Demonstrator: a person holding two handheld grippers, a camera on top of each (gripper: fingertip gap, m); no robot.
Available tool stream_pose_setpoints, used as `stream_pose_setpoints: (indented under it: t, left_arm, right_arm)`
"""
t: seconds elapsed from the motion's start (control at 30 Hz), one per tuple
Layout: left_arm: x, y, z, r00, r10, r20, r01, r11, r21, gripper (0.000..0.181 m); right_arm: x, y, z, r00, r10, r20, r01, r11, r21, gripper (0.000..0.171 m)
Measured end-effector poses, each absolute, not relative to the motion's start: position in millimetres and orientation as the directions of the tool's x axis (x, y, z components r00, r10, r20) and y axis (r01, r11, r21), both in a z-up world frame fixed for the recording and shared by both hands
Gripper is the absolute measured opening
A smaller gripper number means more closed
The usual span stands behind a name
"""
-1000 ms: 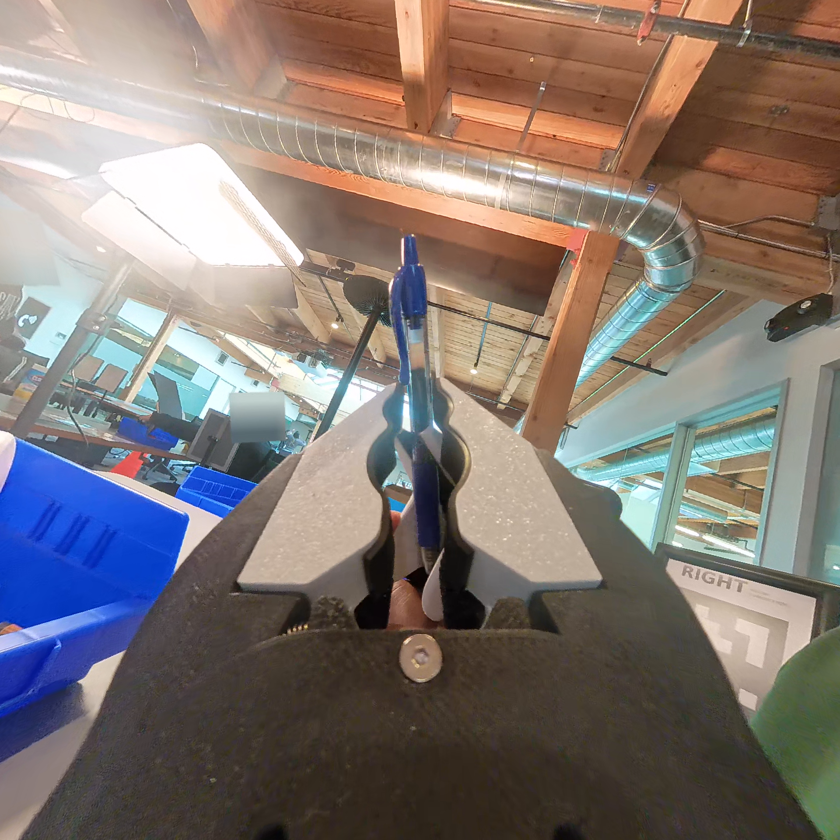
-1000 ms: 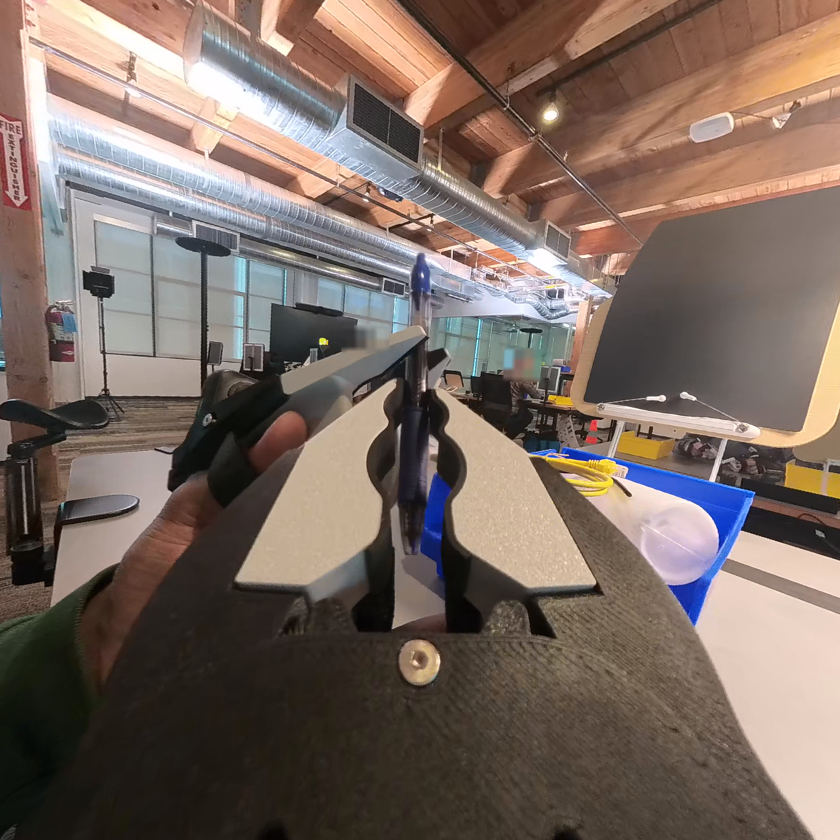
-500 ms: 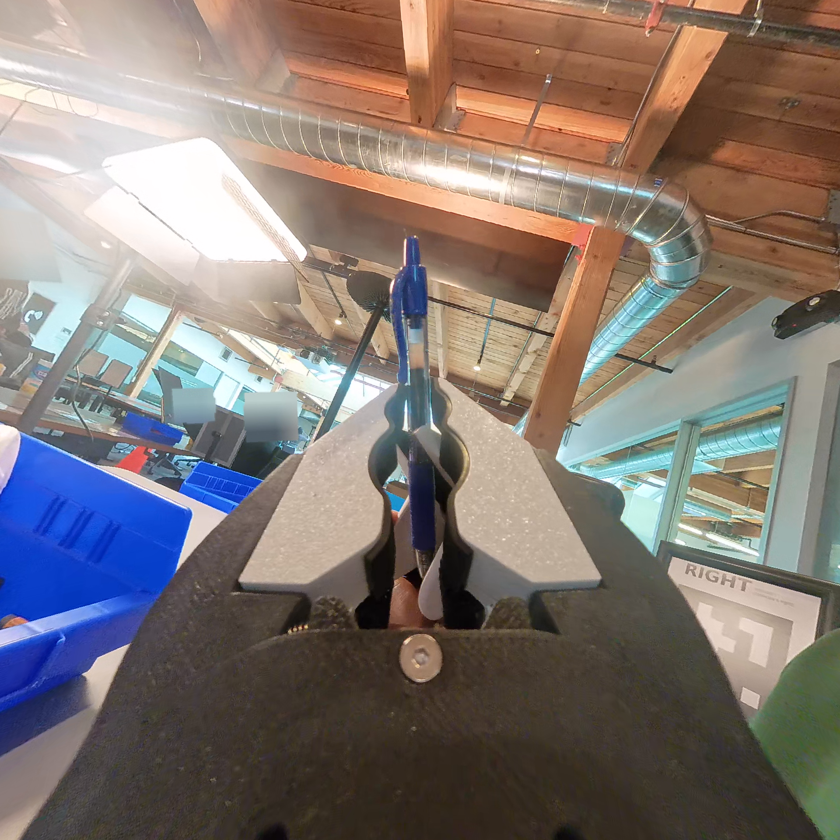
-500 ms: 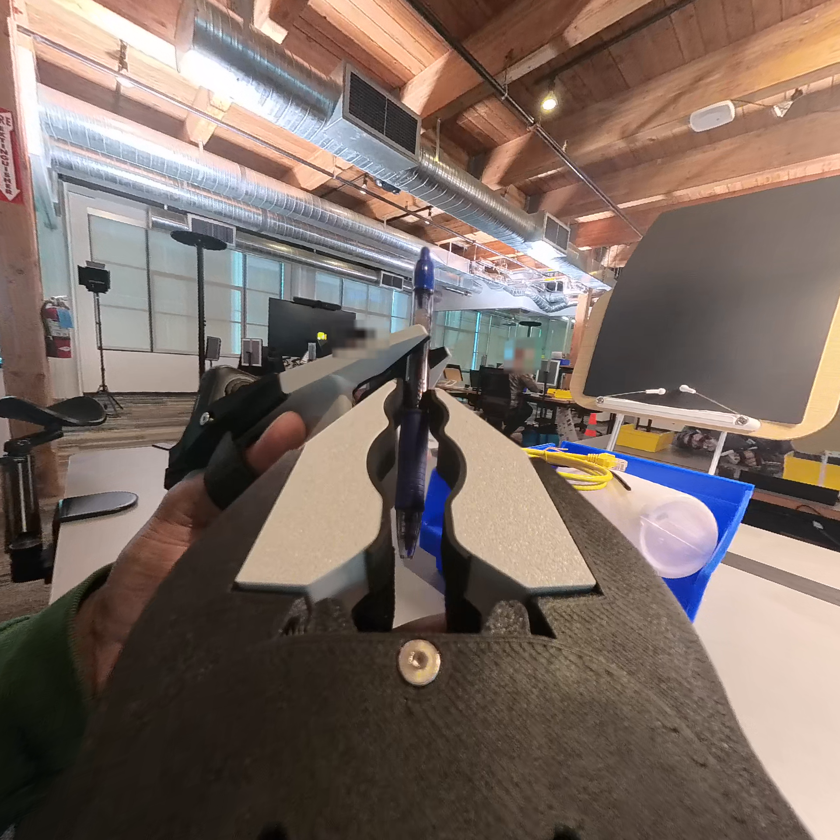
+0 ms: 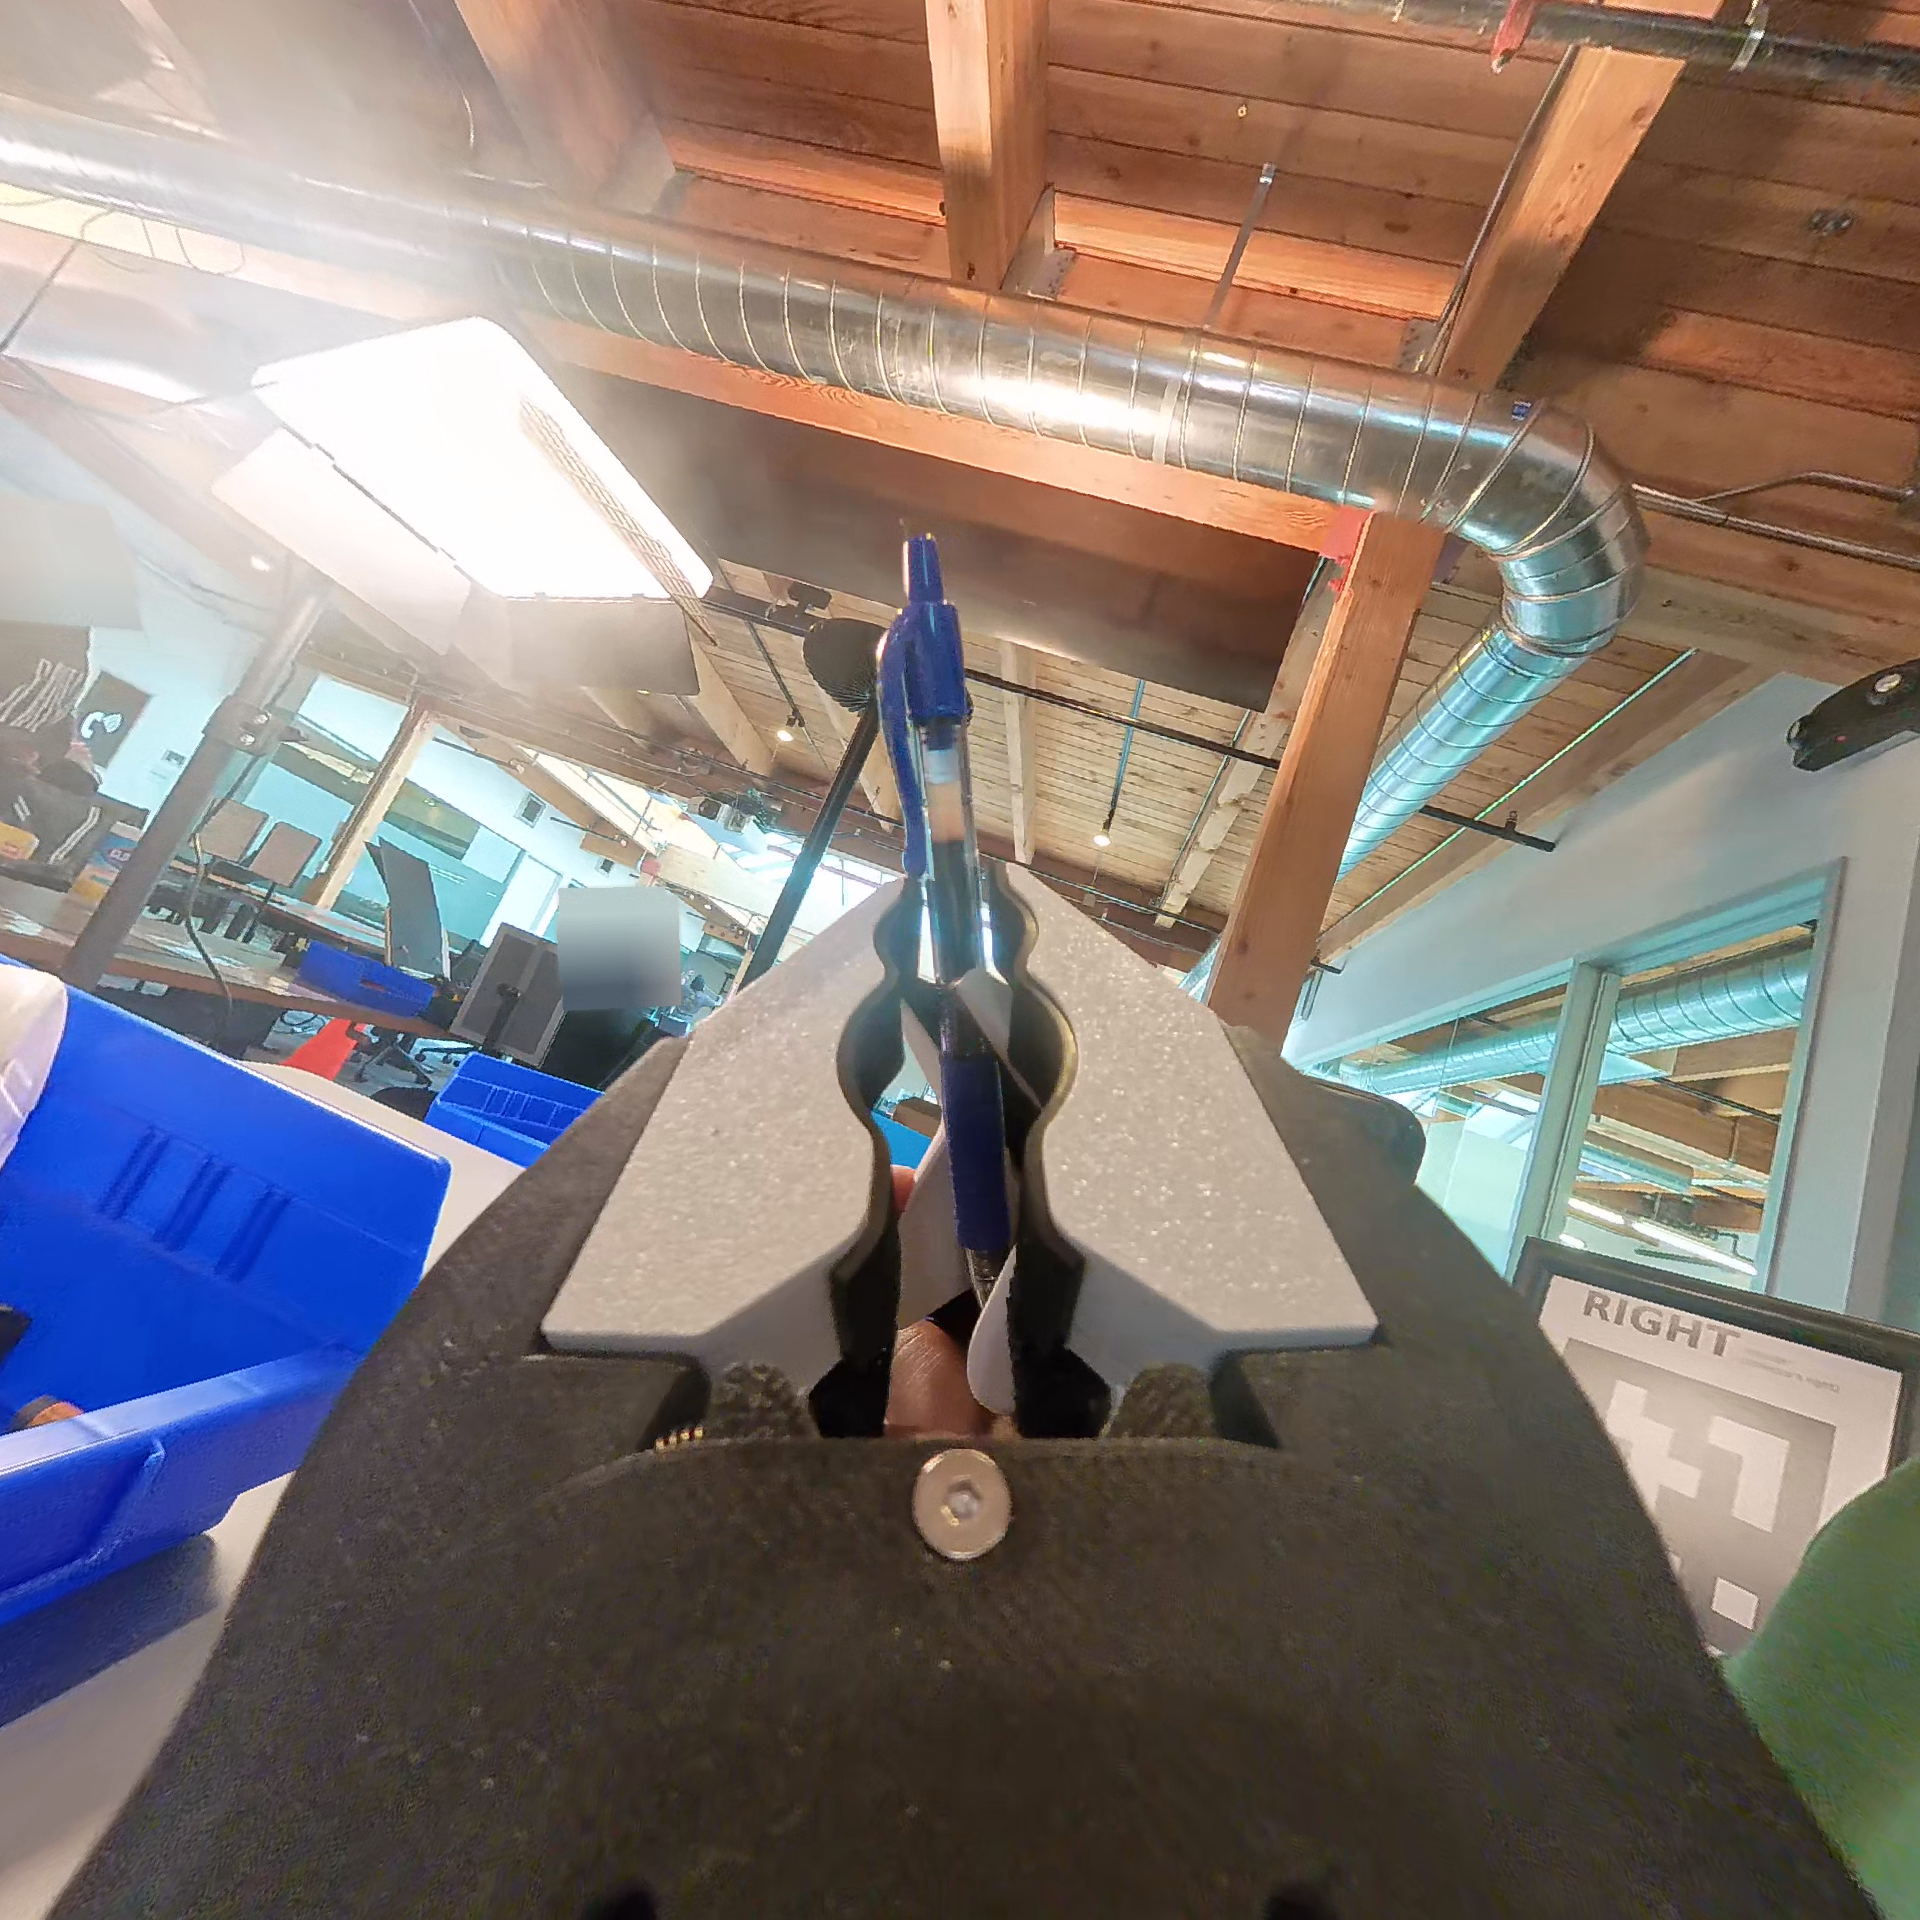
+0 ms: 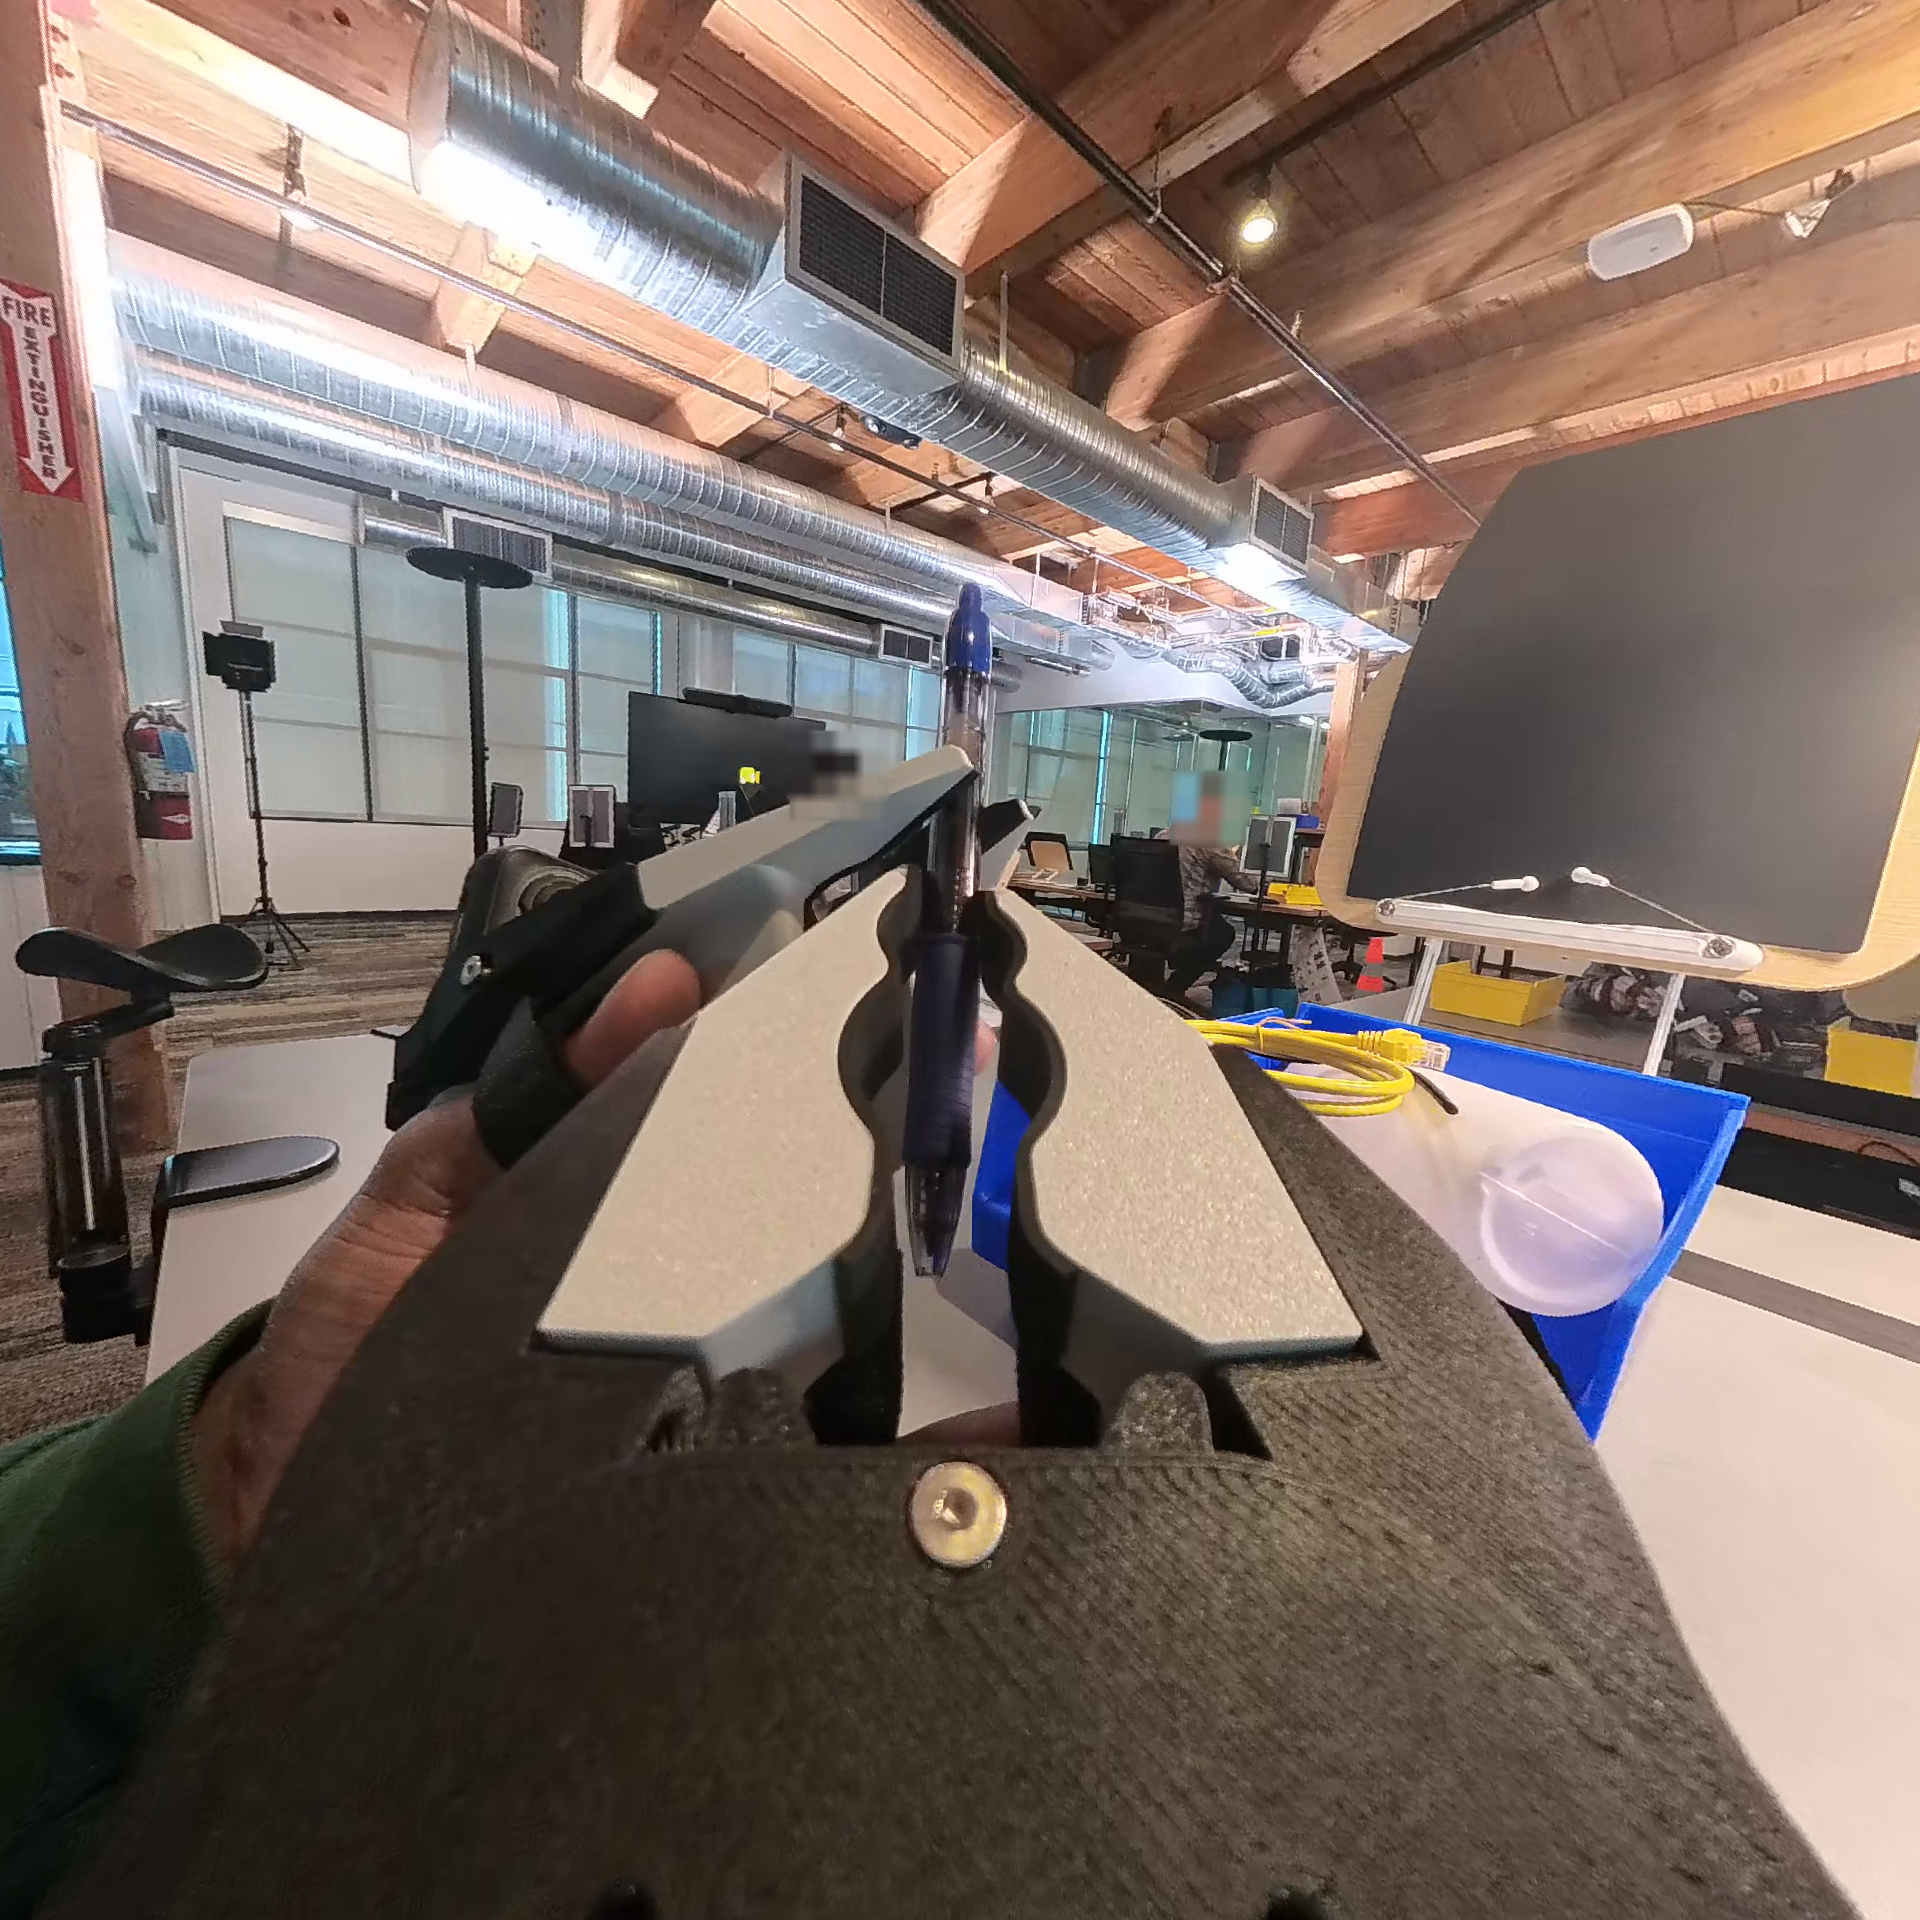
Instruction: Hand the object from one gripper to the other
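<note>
Pen (image 6: pixel 943 997) stands upright mid-air between both grippers for the swap. Left gripper (image 5: pixel 961 914) jaws pinch its barrel; right gripper (image 6: pixel 951 904) jaws bracket the grip, probably closed on it too, though contact is unclear.

In your left wrist view, a black-framed white card (image 5: pixel 1704 1455) at the lower right carries one word in grey capitals above a black-and-white square marker. Far left, a dark wall poster (image 5: pixel 99 717) bears a white mark too small to read. The blue pen (image 5: pixel 940 790) has a pale band on its clear barrel, its print illegible. In your right wrist view, a red-and-white arrow-shaped sign (image 6: pixel 36 390) with vertical lettering hangs on the wooden post (image 6: pixel 73 727) at upper left.
</note>
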State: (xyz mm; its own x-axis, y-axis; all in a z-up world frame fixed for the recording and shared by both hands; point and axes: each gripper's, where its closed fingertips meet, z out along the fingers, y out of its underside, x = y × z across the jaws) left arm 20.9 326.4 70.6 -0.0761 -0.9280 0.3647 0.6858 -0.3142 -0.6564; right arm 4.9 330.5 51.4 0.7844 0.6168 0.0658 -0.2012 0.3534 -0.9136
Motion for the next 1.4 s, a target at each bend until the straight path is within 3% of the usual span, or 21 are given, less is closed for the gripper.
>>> stream_pose_setpoints:
  t: [0.6,1.03,1.23,1.4]
  left_arm:
    - [25.0,329.3,68.1,-0.078,-0.915,0.395,0.673,-0.34,-0.656,0.028]
    - [17.1,330.1,70.1,-0.027,-0.932,0.36,0.691,-0.278,-0.667,0.013]
    - [18.5,327.5,70.3,0.018,-0.945,0.327,0.679,-0.228,-0.698,0.012]
    - [22.1,328.6,67.3,0.011,-0.94,0.342,0.663,-0.249,-0.706,0.012]
  right_arm:
    - [10.8,330.0,54.8,0.786,0.617,0.04,-0.232,0.355,-0.905,0.01]
    - [3.9,331.1,49.3,0.762,0.646,0.038,-0.227,0.321,-0.92,0.013]
    - [4.4,333.1,48.0,0.843,0.504,0.187,-0.054,0.426,-0.903,0.018]
    - [4.7,334.6,46.3,0.871,0.402,0.282,0.066,0.473,-0.879,0.011]
